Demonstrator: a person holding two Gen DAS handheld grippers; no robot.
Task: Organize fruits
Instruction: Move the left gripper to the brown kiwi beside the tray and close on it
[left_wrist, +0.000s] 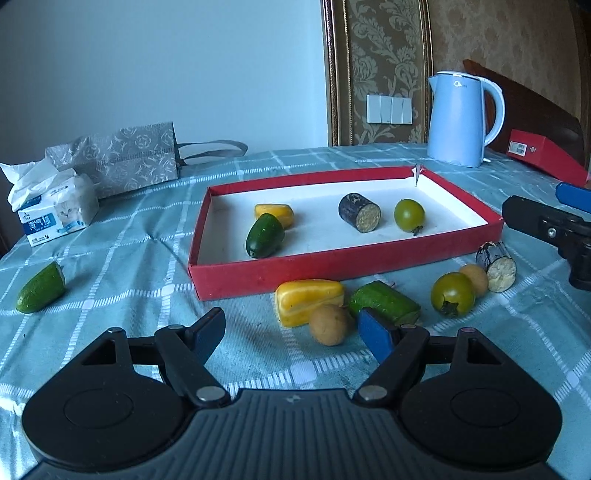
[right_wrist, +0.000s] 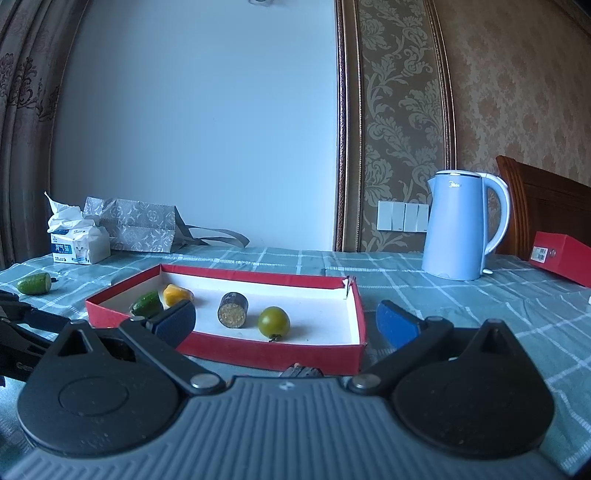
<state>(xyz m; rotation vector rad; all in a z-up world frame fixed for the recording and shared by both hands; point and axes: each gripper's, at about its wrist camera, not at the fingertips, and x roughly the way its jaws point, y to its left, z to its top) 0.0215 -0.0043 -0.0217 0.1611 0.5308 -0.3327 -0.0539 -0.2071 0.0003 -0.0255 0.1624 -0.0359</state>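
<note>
A red tray (left_wrist: 314, 264) with a white floor holds a yellow pepper piece (left_wrist: 275, 214), a cucumber half (left_wrist: 265, 236), a dark eggplant chunk (left_wrist: 359, 212) and a green tomato (left_wrist: 409, 215). In front of it on the cloth lie a yellow pepper piece (left_wrist: 308, 301), a tan round fruit (left_wrist: 329, 325), a cucumber piece (left_wrist: 384, 301), a green tomato (left_wrist: 452, 294), another tan fruit (left_wrist: 474, 278) and an eggplant chunk (left_wrist: 496, 266). My left gripper (left_wrist: 293, 338) stands open just short of these, empty. My right gripper (right_wrist: 284, 321) is open before the tray (right_wrist: 258, 352).
A lone cucumber half (left_wrist: 40, 288) lies far left. A tissue pack (left_wrist: 51, 210) and grey gift bag (left_wrist: 122, 162) stand at the back left. A blue kettle (left_wrist: 460, 118) and a red box (left_wrist: 546, 155) are at the back right, by a wooden chair.
</note>
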